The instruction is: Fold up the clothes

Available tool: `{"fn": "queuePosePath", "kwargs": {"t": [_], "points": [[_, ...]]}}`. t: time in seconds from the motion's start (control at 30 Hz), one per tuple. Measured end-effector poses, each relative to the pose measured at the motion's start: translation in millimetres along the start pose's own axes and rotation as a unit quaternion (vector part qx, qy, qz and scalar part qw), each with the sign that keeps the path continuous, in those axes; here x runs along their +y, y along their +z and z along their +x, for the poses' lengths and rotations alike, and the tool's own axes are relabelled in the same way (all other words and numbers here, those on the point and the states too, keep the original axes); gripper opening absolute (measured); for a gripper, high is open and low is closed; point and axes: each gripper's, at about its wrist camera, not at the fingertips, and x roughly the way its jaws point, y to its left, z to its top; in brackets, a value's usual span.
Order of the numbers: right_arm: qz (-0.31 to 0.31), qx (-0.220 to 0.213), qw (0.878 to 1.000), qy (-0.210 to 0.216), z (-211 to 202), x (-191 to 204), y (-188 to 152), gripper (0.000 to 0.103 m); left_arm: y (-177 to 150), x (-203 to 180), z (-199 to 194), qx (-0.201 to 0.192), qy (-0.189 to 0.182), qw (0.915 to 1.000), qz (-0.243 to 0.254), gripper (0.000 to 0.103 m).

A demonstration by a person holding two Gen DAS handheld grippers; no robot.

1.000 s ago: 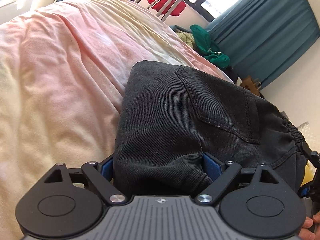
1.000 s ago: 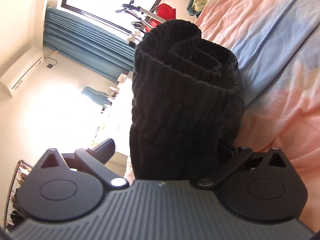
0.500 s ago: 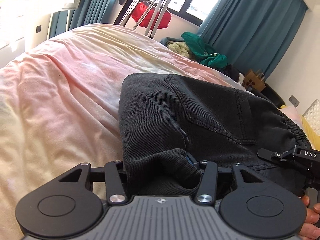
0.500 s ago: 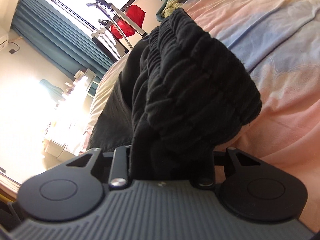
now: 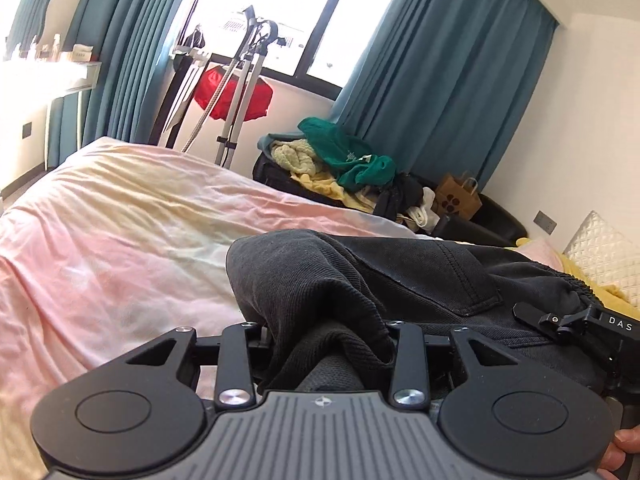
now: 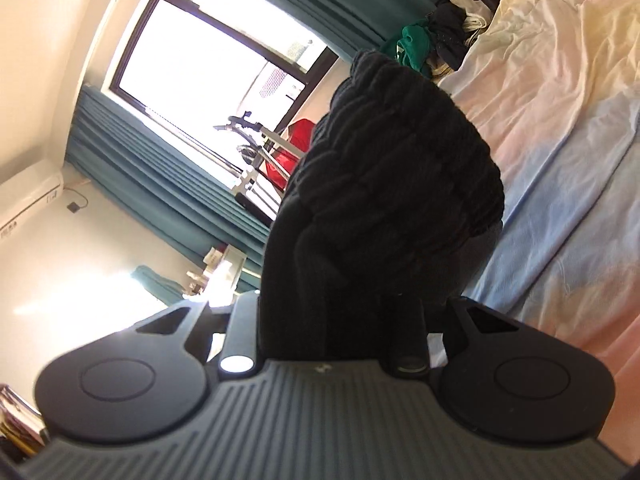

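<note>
A pair of dark grey-black shorts (image 5: 400, 280), folded with a back pocket showing, is held above the bed. My left gripper (image 5: 326, 336) is shut on the folded hem end; its fingertips are buried in the cloth. My right gripper (image 6: 340, 312) is shut on the gathered elastic waistband (image 6: 400, 168), which bunches up in front of its camera. The right gripper's body (image 5: 576, 324) shows at the right edge of the left wrist view, beside the waistband.
The bed (image 5: 120, 240) has a pink, yellow and blue sheet (image 6: 560, 120). A pile of clothes with a green top (image 5: 348, 156) lies past the bed's far edge. A garment steamer stand (image 5: 240, 92), teal curtains (image 5: 440, 80) and a pillow (image 5: 600, 248) surround it.
Both grippers have lifted and tilted up with the shorts, so the window and room now show. The jaws closed in tighter on the cloth.
</note>
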Motion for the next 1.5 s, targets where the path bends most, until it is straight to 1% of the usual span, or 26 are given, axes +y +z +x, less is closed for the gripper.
{"fn": "queuePosePath", "kwargs": {"t": [0.1,0.2,0.27,0.37,0.47,0.57,0.67,0.7,0.77,0.83,0.9,0.97,1.0,1.07,1.1,1.13,1.2,1.23,1.27,1.3,1.33,1.4,1.5], "points": [[0.024,-0.048,0.998,0.013,6,-18,36,0.033,27,-45,41,-0.012,-0.012,0.9995,0.025,0.039],[0.037,-0.091,0.995,0.019,18,-42,73,0.033,43,-86,93,-0.017,-0.030,0.9985,0.042,0.039],[0.038,-0.112,0.993,0.012,24,-61,93,0.033,47,-108,135,-0.011,-0.046,0.9978,0.047,0.039],[0.044,-0.152,0.987,-0.008,33,-102,112,0.033,44,-129,200,0.006,-0.069,0.9964,0.049,0.039],[0.067,-0.187,0.980,-0.029,42,-147,114,0.033,30,-150,264,0.028,-0.083,0.9939,0.067,0.039],[0.090,-0.202,0.974,-0.052,53,-183,110,0.034,8,-158,310,0.049,-0.092,0.9912,0.082,0.039],[0.108,-0.208,0.970,-0.068,64,-211,100,0.034,-15,-151,332,0.054,-0.084,0.9912,0.086,0.040],[0.105,-0.205,0.970,-0.073,66,-212,95,0.033,-19,-147,337,0.055,-0.082,0.9914,0.085,0.040],[0.098,-0.199,0.972,-0.084,71,-210,86,0.033,-26,-129,348,0.068,-0.078,0.9918,0.074,0.043],[0.091,-0.193,0.973,-0.094,76,-209,77,0.034,-34,-112,352,0.086,-0.069,0.9911,0.075,0.046],[0.101,-0.183,0.971,-0.113,72,-212,70,0.035,-42,-98,352,0.102,-0.060,0.9897,0.080,0.050],[0.111,-0.172,0.970,-0.133,68,-215,62,0.036,-49,-88,346,0.114,-0.056,0.9883,0.085,0.058],[0.116,-0.167,0.969,-0.143,66,-217,58,0.039,-51,-85,342,0.119,-0.054,0.9875,0.088,0.060],[0.127,-0.156,0.966,-0.163,62,-220,51,0.049,-53,-81,335,0.127,-0.051,0.9862,0.093,0.067],[0.132,-0.150,0.964,-0.173,61,-222,47,0.060,-52,-80,328,0.127,-0.046,0.9860,0.097,0.069],[0.145,-0.144,0.963,-0.173,58,-228,45,0.065,-49,-79,320,0.127,-0.038,0.9859,0.102,0.073],[0.165,-0.135,0.965,-0.150,48,-239,39,0.065,-45,-79,303,0.129,-0.032,0.9847,0.113,0.075],[0.169,-0.131,0.965,-0.153,43,-237,40,0.065,-43,-79,295,0.131,-0.030,0.9839,0.118,0.076],[0.172,-0.126,0.964,-0.156,38,-235,42,0.066,-40,-79,283,0.128,-0.029,0.9837,0.122,0.079],[0.173,-0.128,0.962,-0.166,33,-230,42,0.068,-36,-80,270,0.123,-0.029,0.9840,0.126,0.082],[0.170,-0.138,0.958,-0.184,25,-223,43,0.072,-32,-81,256,0.118,-0.028,0.9842,0.130,0.085],[0.147,-0.159,0.953,-0.210,7,-200,39,0.081,-24,-82,229,0.107,-0.032,0.9848,0.133,0.085],[0.092,-0.172,0.953,-0.233,-16,-164,33,0.081,-14,-86,189,0.090,-0.036,0.9857,0.137,0.087]]}}
